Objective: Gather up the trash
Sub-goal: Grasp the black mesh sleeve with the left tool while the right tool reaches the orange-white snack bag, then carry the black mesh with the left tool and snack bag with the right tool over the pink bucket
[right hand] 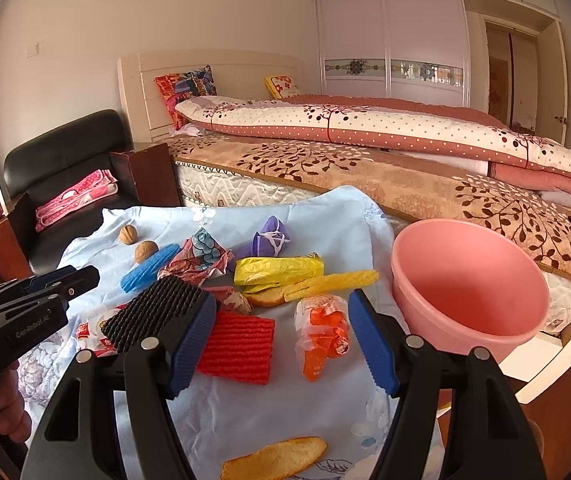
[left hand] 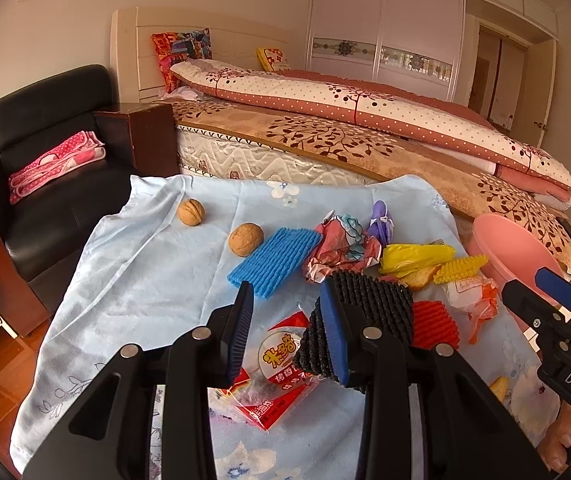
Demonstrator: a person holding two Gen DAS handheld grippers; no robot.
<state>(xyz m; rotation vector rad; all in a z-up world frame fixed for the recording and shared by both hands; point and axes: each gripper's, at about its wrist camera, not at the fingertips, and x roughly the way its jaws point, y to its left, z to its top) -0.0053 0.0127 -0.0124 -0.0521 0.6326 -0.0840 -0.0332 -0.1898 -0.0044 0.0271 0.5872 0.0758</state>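
Observation:
Trash lies on a light blue cloth (left hand: 125, 288): a blue foam net (left hand: 275, 262), a black foam net (left hand: 369, 320), a red foam net (right hand: 239, 346), a red snack wrapper (left hand: 281, 376), a crumpled wrapper (left hand: 343, 250), a yellow bag (right hand: 277, 270), an orange-white wrapper (right hand: 323, 330). My left gripper (left hand: 289, 332) is open above the red snack wrapper, its right finger against the black net. My right gripper (right hand: 281, 340) is open and empty over the red net and orange wrapper. A pink bowl (right hand: 469, 284) stands at the right.
Two walnuts (left hand: 191, 212) (left hand: 246, 239) lie on the cloth's far left. A purple pouch (right hand: 271, 238), bread pieces (right hand: 273, 458) and a yellow foam net (right hand: 333, 284) also lie there. A bed (left hand: 365, 140) is behind, a black armchair (left hand: 45, 160) at left.

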